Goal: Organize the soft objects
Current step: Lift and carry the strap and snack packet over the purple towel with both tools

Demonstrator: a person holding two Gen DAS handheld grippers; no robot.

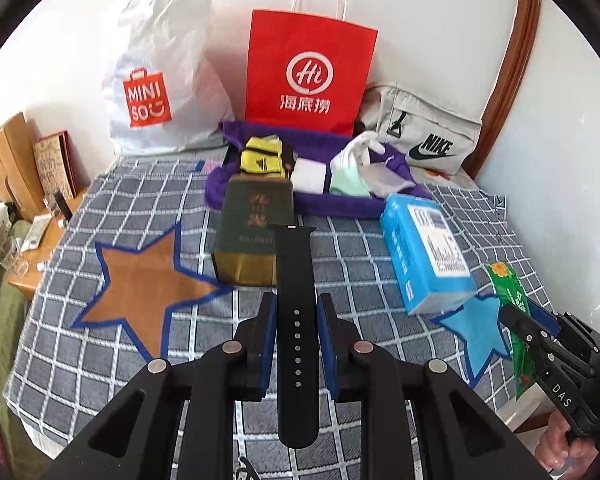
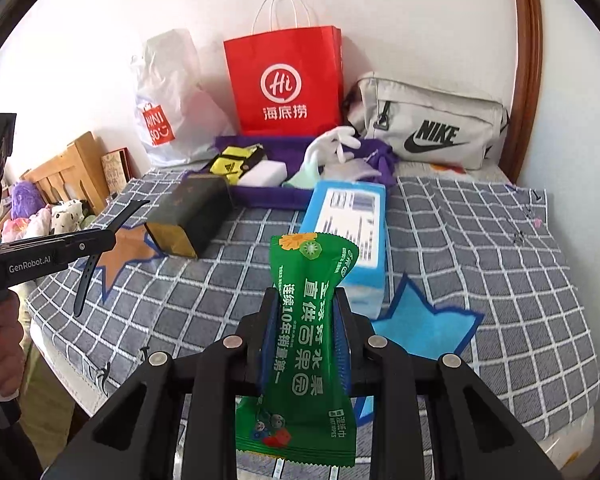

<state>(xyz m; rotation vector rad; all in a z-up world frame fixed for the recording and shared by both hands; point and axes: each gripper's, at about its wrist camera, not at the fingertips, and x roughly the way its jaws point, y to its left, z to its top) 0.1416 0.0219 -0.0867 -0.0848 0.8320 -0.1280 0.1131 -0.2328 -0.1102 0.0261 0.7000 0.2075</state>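
Observation:
My left gripper is shut on a black watch strap, held above the checked bedspread; the strap sticks out forward and hangs down behind the jaws. My right gripper is shut on a green wet-wipes packet, pinched at its middle and lifted over the bed. Each gripper shows in the other's view: the right gripper with the packet at the right edge, the left gripper with the strap at the left edge. A purple tray holds soft items.
On the bed lie a dark green box and a blue tissue pack. A red paper bag, a white plastic bag and a grey Nike pouch stand against the wall. A wooden side table is left of the bed.

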